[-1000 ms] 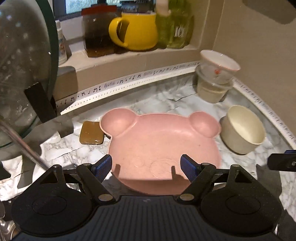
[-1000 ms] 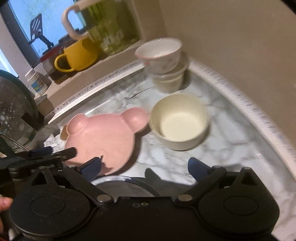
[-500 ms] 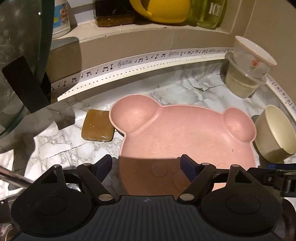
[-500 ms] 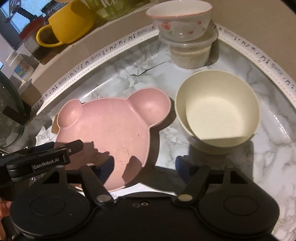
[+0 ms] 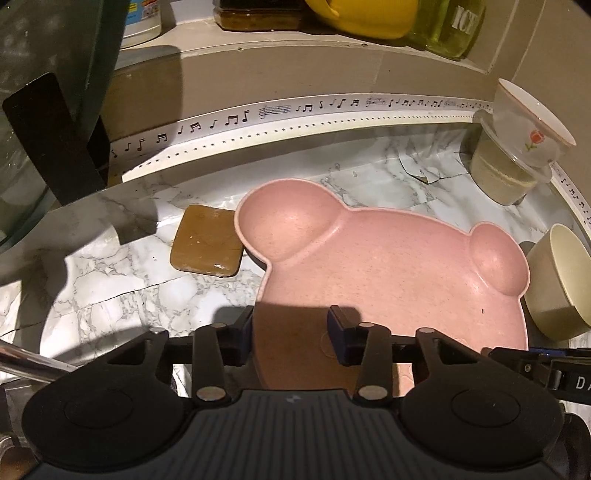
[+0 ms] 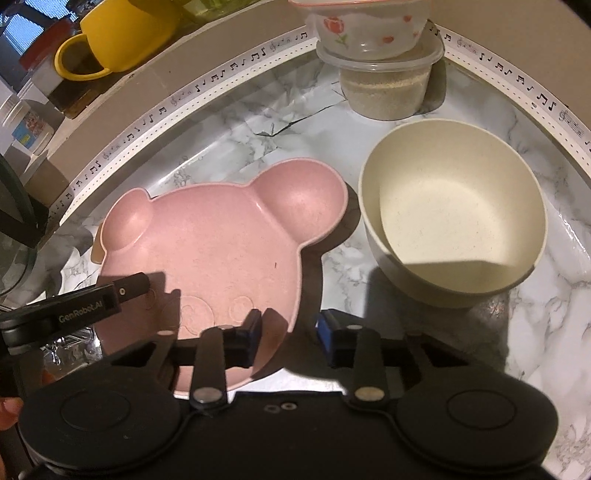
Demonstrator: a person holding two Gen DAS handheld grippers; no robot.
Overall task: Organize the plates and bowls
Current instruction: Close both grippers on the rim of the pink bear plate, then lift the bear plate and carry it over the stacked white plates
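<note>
Your left gripper [image 5: 291, 325] straddles the near left rim of the pink bear-shaped plastic plate [image 5: 376, 273]: one blue pad sits just outside the rim, the other over the plate's floor, with a clear gap between them, so it is released and not yet pinching. Your right gripper [image 6: 289, 334] is at the plate's near right rim in the same way, its left pad over the plate [image 6: 207, 254] and its right pad over the white marble-patterned counter [image 6: 236, 129]; its jaws are also apart, gripping nothing.

The plate lies flat on the counter with its two round ears pointing toward the back wall. Just beside its right ear stands the cream round bowl [image 6: 452, 225], upright and apparently not touching the plate. Behind the bowl, a clear plastic tub of pale grains [image 6: 384, 86] carries a small translucent bowl with red flower prints [image 6: 369, 26] on its lid.

At the plate's left ear a brown rectangular block [image 5: 207, 245] lies on the counter, partly tucked under the ear. A yellow mug [image 6: 118, 37] stands on the ledge behind.
</note>
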